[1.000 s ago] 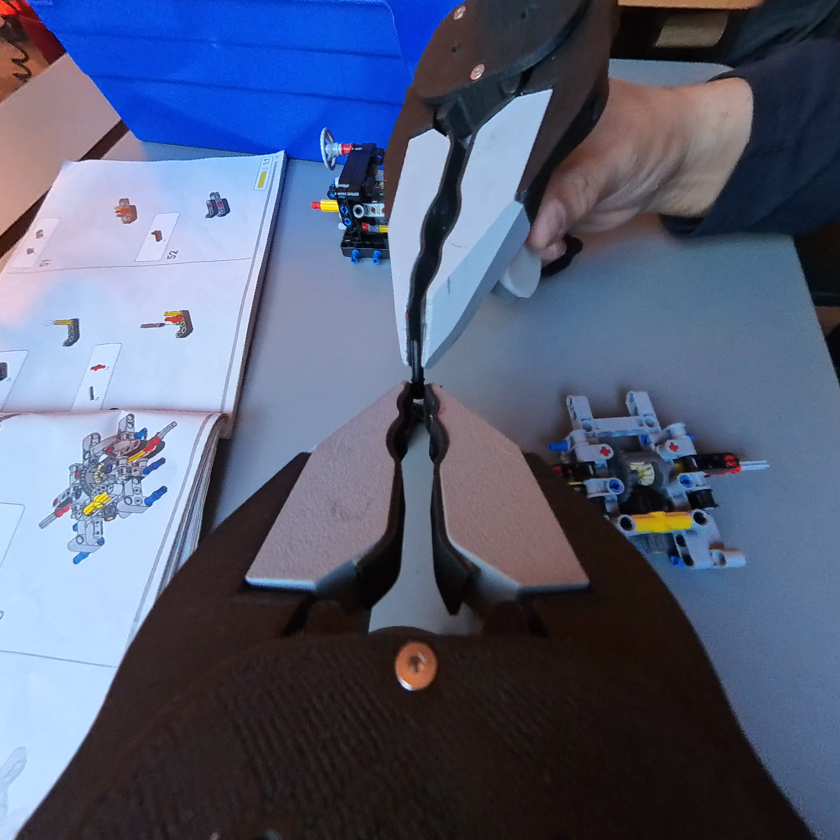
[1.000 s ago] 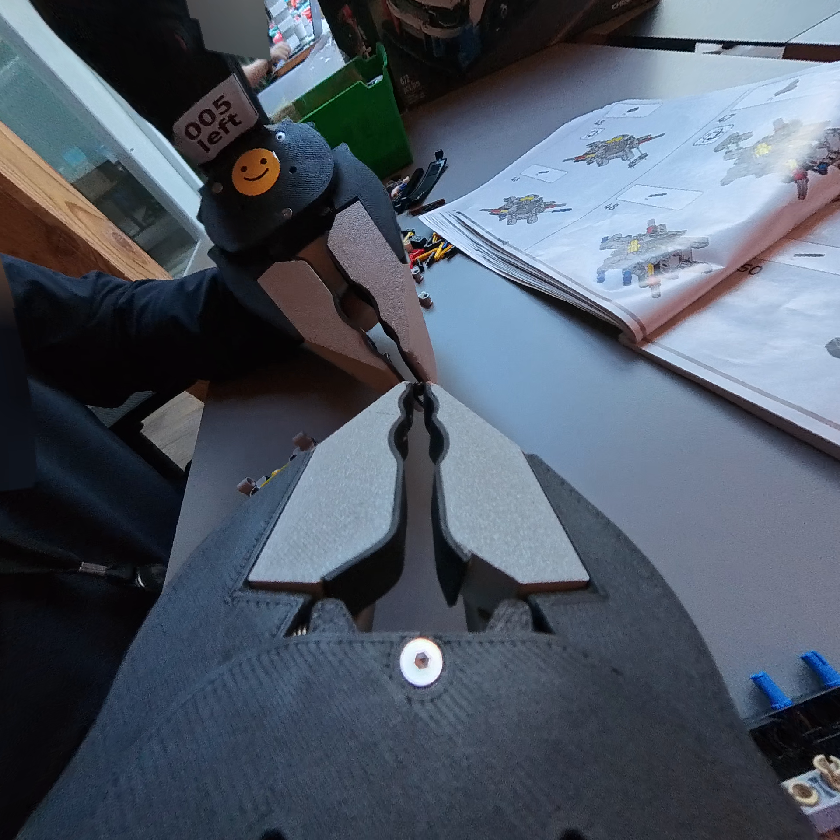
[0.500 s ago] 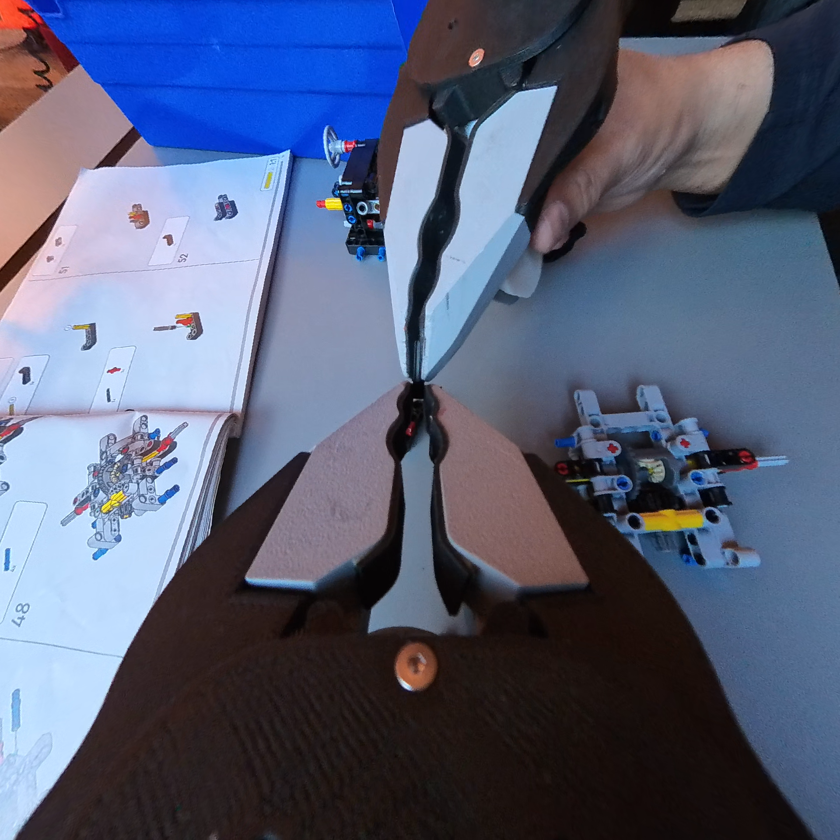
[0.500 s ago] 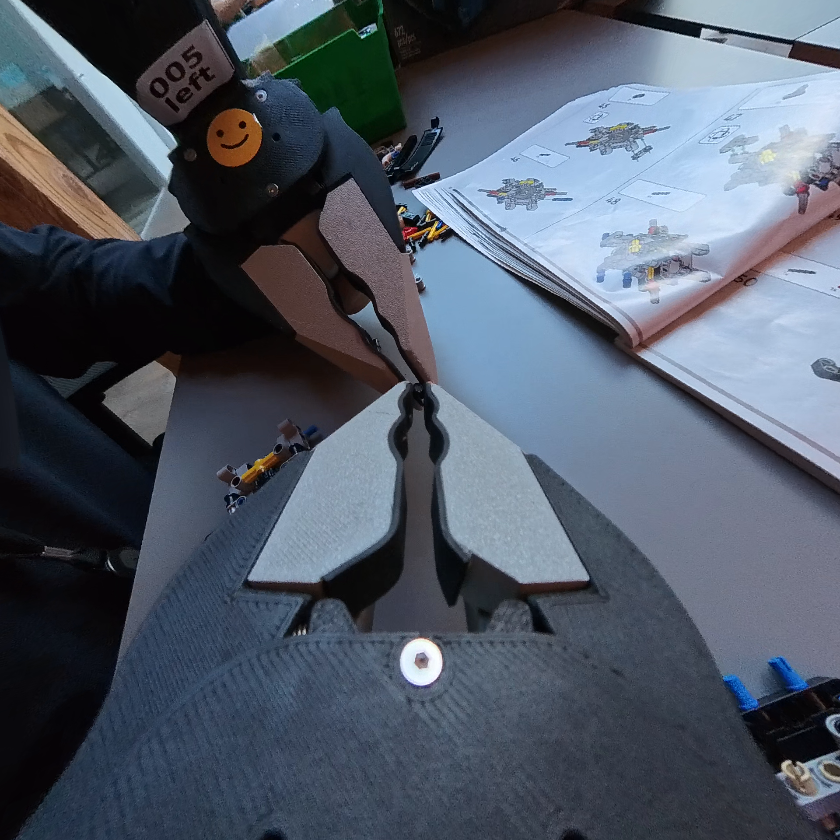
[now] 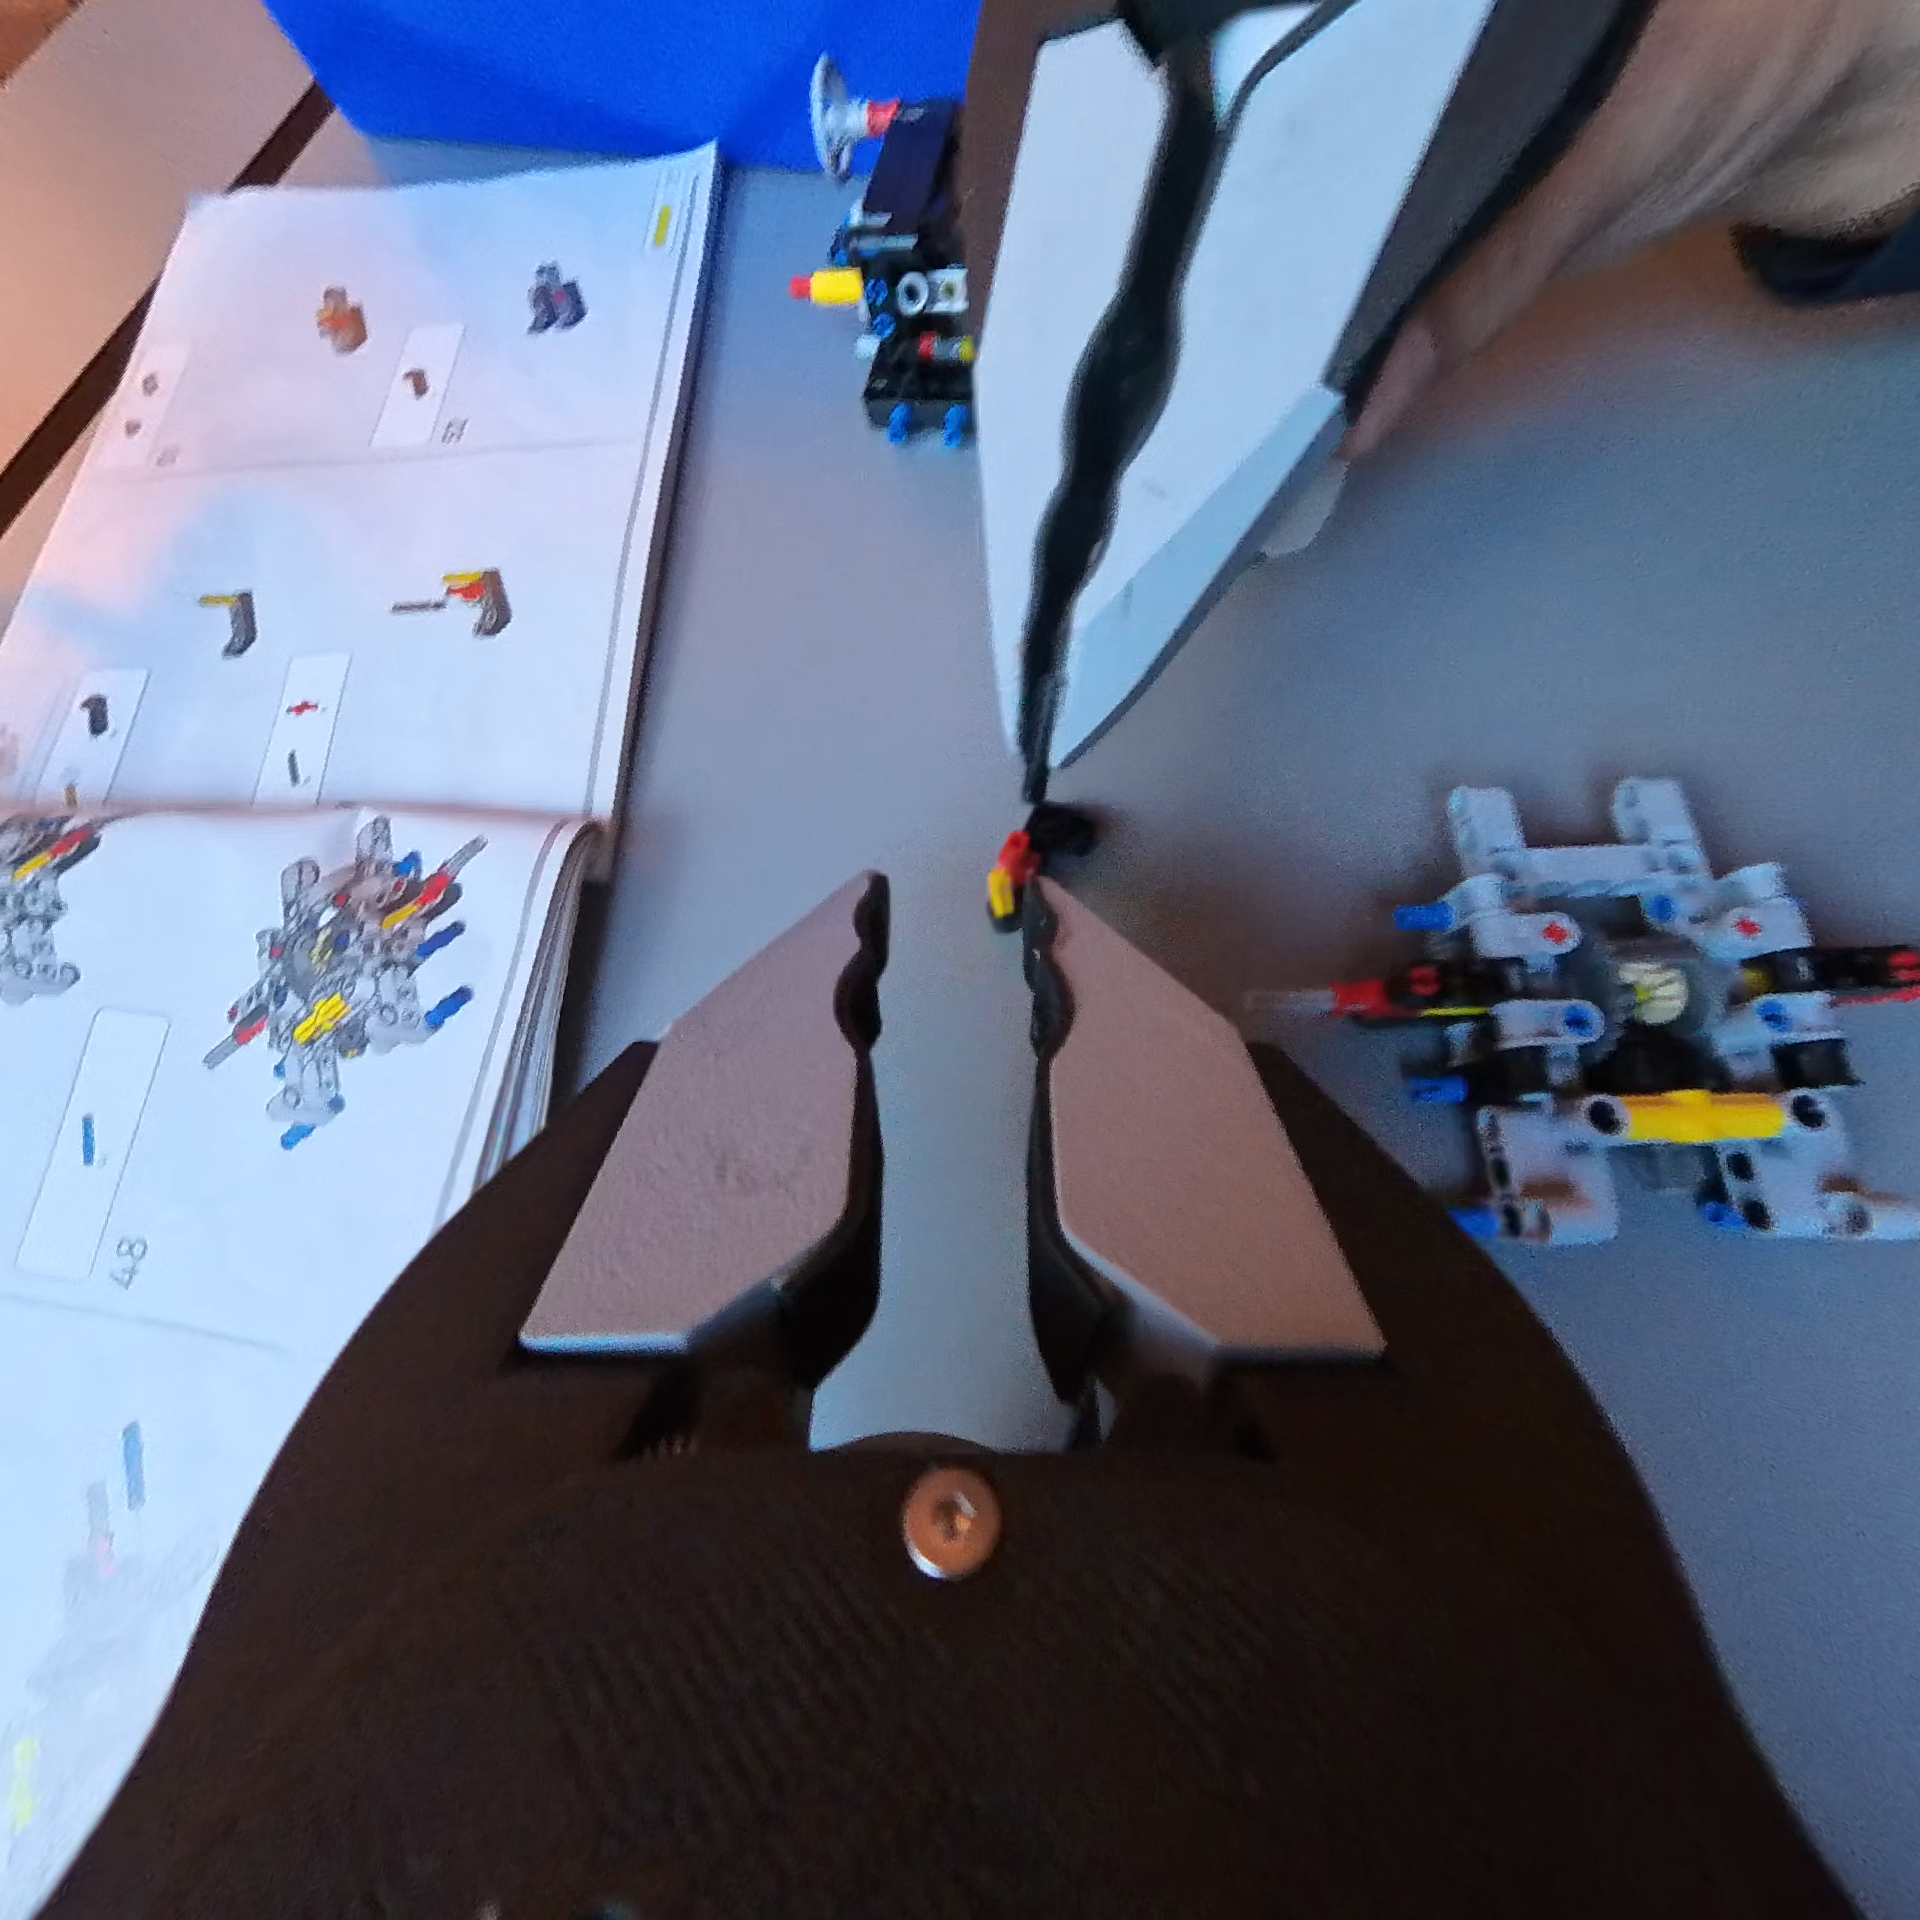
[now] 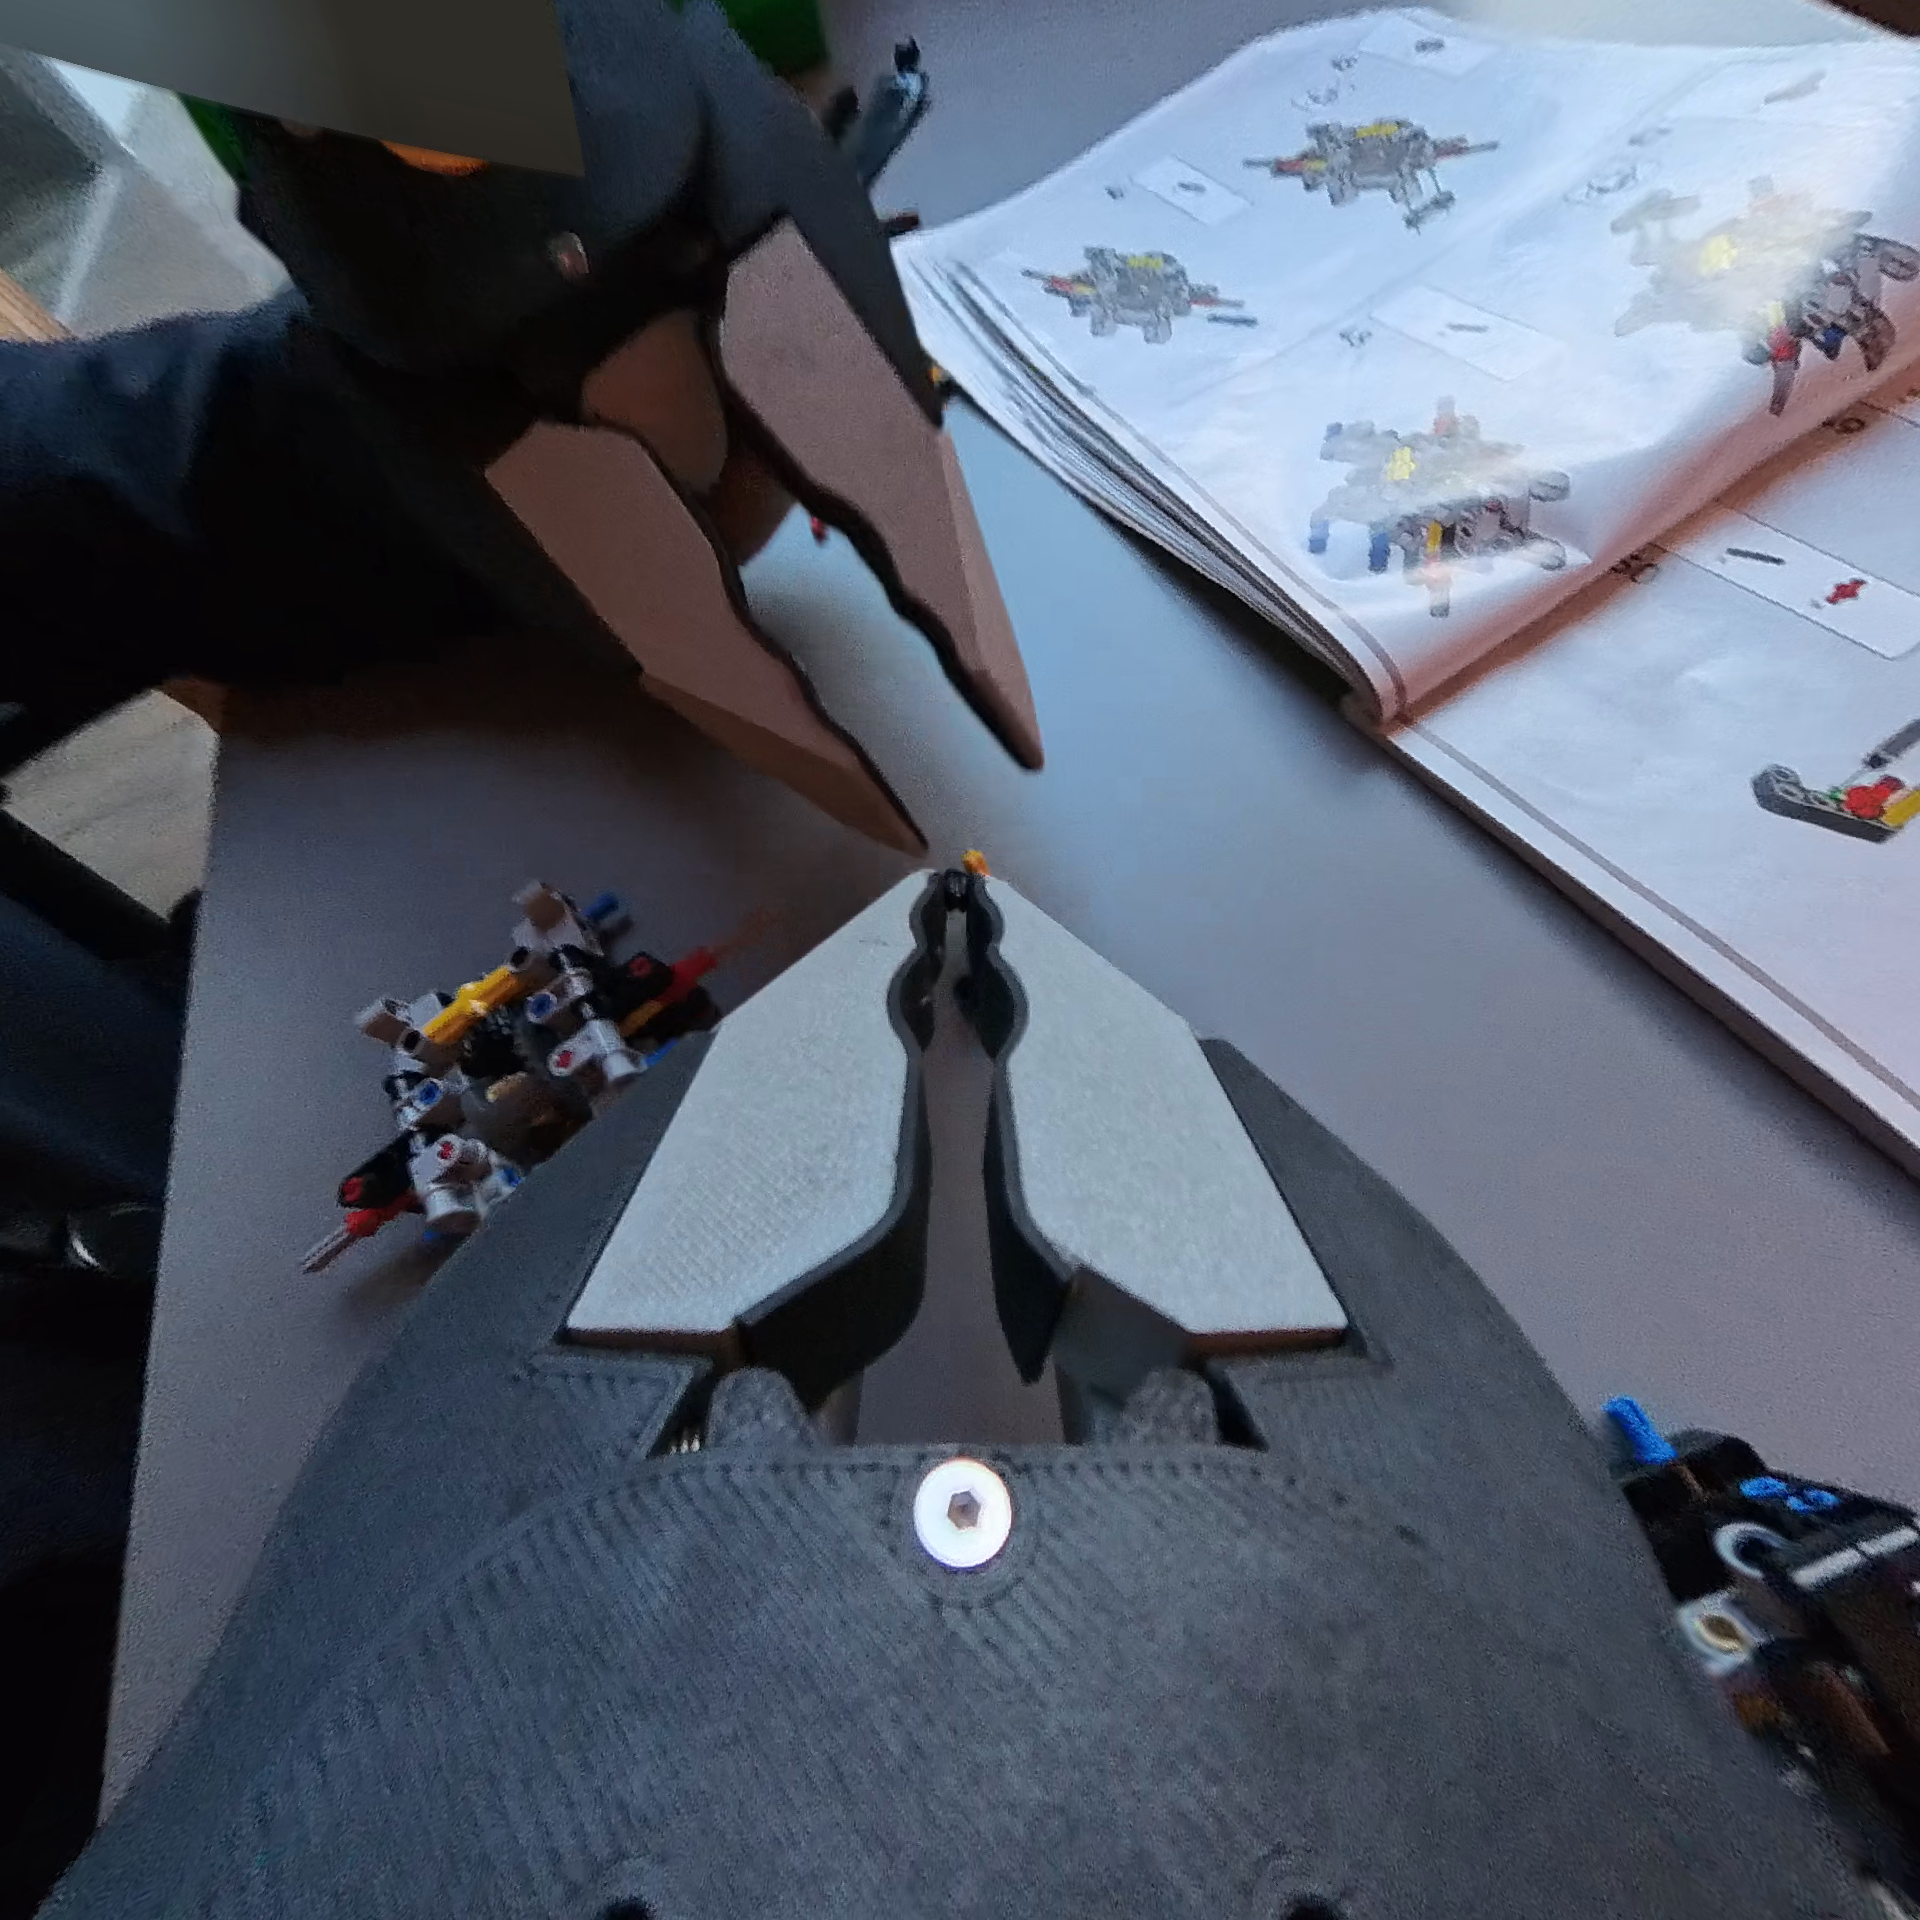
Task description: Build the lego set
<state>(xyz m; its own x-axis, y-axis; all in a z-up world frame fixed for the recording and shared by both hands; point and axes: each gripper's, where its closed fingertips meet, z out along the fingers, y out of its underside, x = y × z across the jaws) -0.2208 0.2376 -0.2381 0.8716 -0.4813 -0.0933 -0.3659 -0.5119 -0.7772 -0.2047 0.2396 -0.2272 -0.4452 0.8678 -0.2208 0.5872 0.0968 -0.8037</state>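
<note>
Tiny black/red/yellow brick piece (image 5: pixel 1023 868) sits pinched in our right gripper (image 6: pixel 958 883), over the grey table (image 5: pixel 810 623). Left gripper (image 5: pixel 956 899) is spread apart, one fingertip just beside the piece. Built model (image 5: pixel 1652 1029) & instruction booklet (image 5: pixel 343 582) nearby.

A small toy-brick piece (image 5: pixel 1023 868), black with a red and a yellow segment, hangs above the grey table (image 5: pixel 810 644), pinched at its black end between the closed fingertips of the right gripper (image 6: pixel 954 891). The left gripper (image 5: pixel 956 894) stands with its fingers parted; the yellow end lies against its right fingertip (image 5: pixel 1044 920), clear of the other. To the right lies a grey-and-black brick assembly (image 5: pixel 1621 1029).
</note>
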